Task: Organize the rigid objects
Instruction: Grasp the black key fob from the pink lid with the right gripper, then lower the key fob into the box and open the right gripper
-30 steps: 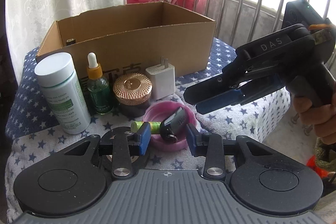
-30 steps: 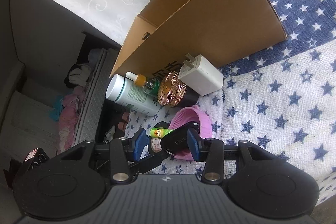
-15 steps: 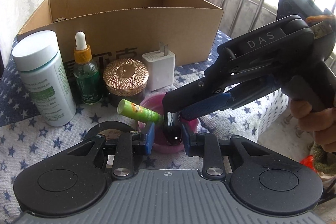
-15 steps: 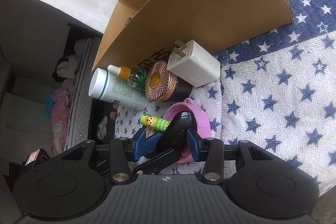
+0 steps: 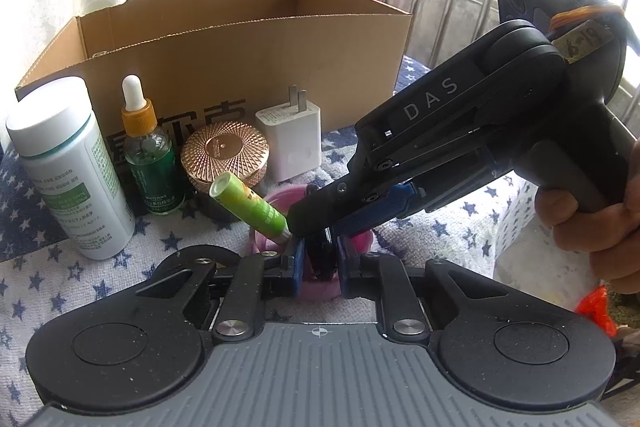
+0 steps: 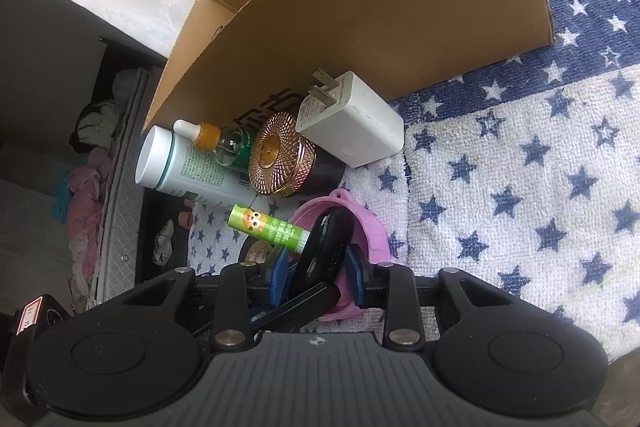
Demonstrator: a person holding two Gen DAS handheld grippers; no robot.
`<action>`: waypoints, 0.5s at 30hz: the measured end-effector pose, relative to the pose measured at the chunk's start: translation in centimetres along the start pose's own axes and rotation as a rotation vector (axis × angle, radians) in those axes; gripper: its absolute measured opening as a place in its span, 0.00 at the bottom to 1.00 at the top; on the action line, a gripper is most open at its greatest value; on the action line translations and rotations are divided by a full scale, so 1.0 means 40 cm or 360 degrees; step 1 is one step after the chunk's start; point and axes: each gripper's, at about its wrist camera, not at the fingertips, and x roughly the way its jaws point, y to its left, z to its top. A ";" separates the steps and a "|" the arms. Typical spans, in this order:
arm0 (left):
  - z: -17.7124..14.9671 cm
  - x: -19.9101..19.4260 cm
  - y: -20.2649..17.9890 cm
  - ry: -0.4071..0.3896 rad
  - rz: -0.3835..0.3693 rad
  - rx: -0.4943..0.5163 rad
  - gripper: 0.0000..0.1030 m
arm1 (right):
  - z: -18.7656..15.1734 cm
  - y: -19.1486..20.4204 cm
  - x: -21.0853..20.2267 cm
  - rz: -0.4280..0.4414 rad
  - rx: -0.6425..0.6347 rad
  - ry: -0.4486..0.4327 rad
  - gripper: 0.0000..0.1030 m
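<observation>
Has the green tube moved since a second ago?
Yes. The green tube was lying in the pink bowl; now its capped end is tilted up and left, overlapping the gold-lidded jar in the left wrist view.

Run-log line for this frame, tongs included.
left tongs: bracketing black key fob | right tongs: same fob, grip unclear | pink bowl: holds fob | green tube: tilted

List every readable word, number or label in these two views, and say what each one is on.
"DAS": side of the right gripper.
"WHITENING": green dropper bottle.
Handwritten tag on that gripper: digits, unsure.
Large printed characters on the cardboard box: partly hidden.
White pill bottle, green lip balm tube, white charger: print too small.
</observation>
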 end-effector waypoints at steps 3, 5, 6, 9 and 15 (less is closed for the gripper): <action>-0.002 -0.011 -0.001 -0.0024 0.0002 0.0009 0.15 | -0.006 0.000 -0.007 0.0004 0.0005 -0.0029 0.28; 0.000 -0.026 -0.006 -0.0051 0.0006 0.0022 0.15 | -0.014 0.010 -0.018 0.0007 -0.0015 -0.0055 0.28; 0.003 -0.036 -0.007 -0.0068 0.0007 0.0028 0.15 | -0.018 0.019 -0.026 0.0007 -0.0035 -0.0073 0.28; 0.016 -0.075 -0.014 -0.0144 0.0020 0.0058 0.15 | -0.028 0.053 -0.059 0.0018 -0.0098 -0.0135 0.28; 0.087 -0.163 0.002 -0.0327 0.0100 0.0114 0.15 | -0.008 0.174 -0.128 0.0057 -0.0321 -0.0289 0.29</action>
